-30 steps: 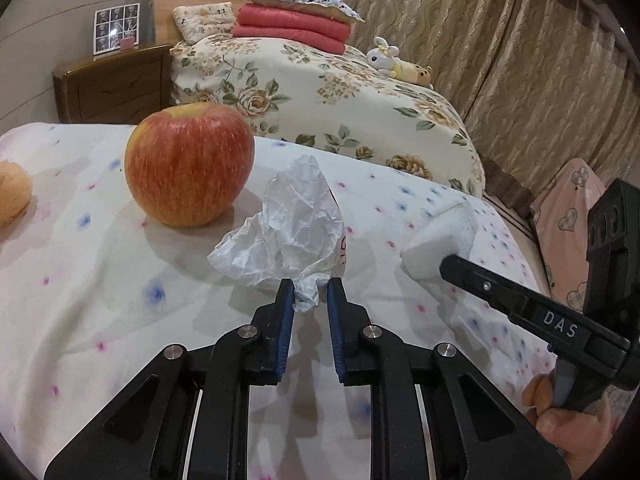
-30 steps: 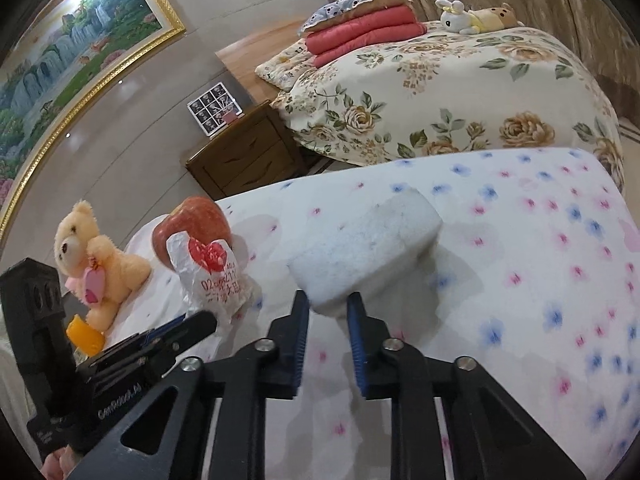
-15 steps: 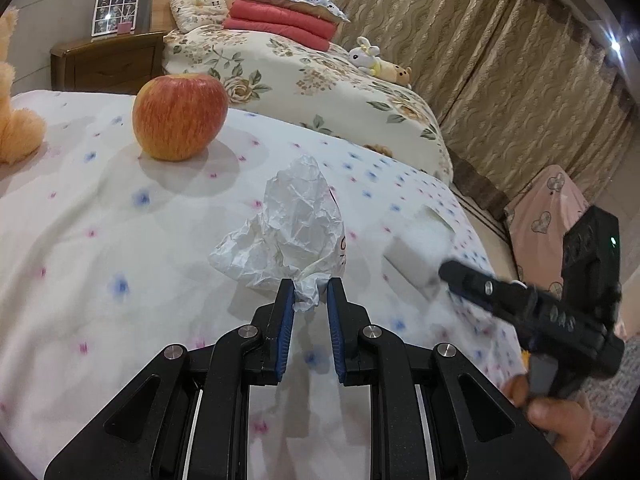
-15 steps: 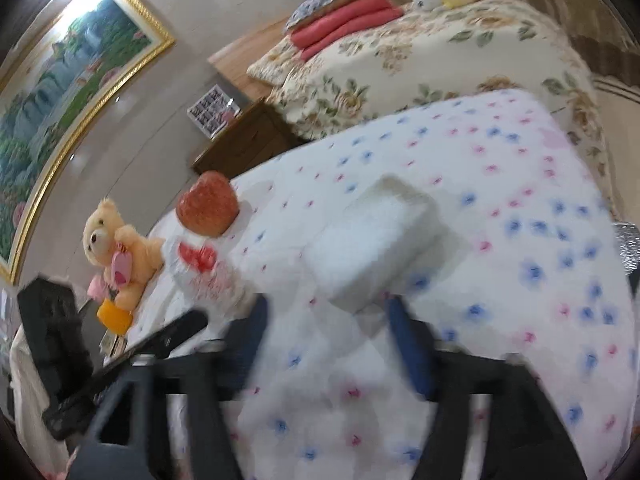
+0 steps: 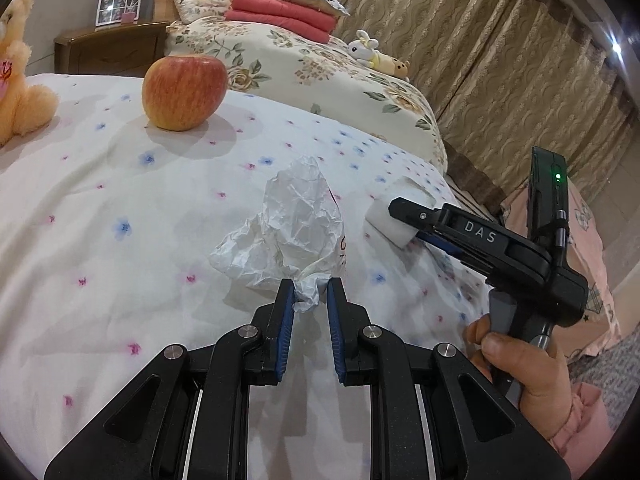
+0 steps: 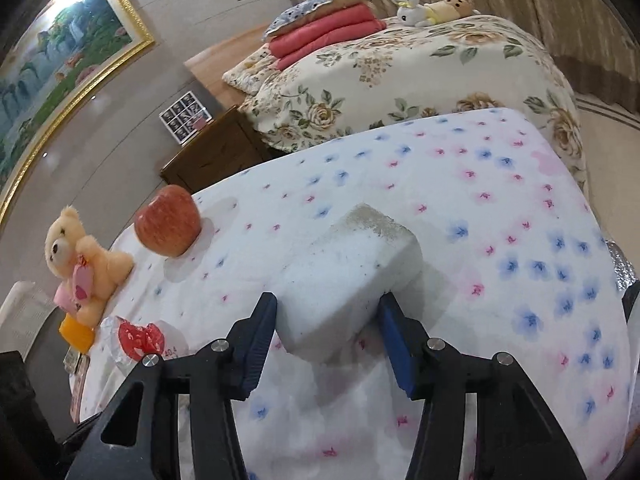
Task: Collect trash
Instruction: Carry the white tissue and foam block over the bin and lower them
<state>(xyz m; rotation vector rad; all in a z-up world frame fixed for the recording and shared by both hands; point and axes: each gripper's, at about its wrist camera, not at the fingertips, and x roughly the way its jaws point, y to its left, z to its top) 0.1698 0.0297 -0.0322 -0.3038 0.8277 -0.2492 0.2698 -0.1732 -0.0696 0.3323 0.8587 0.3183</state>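
Observation:
A crumpled white paper wrapper (image 5: 292, 224) lies on the flower-dotted sheet (image 5: 100, 200). My left gripper (image 5: 311, 300) is shut on its twisted near end. The wrapper's red-printed side (image 6: 136, 336) shows at the lower left of the right wrist view. A white foam block (image 6: 352, 268) sits near the sheet's right edge. My right gripper (image 6: 328, 320) straddles it. Its jaws are closing, and the blue pads (image 6: 260, 332) touch the block's two sides. In the left wrist view, a hand holds the right gripper (image 5: 404, 222) over the block (image 5: 400, 204).
A red apple (image 5: 184, 92) and an orange teddy bear (image 6: 80, 260) stand farther back on the sheet. Behind are a flowered bed (image 5: 320, 64), a wooden nightstand (image 5: 108, 48) and curtains. The sheet drops off at the right edge, by a pink cloth (image 5: 588, 248).
The left gripper has drawn the wrapper back from the apple. The right gripper, shut in front of the foam block, opened wide and now has its jaws at the block's two sides.

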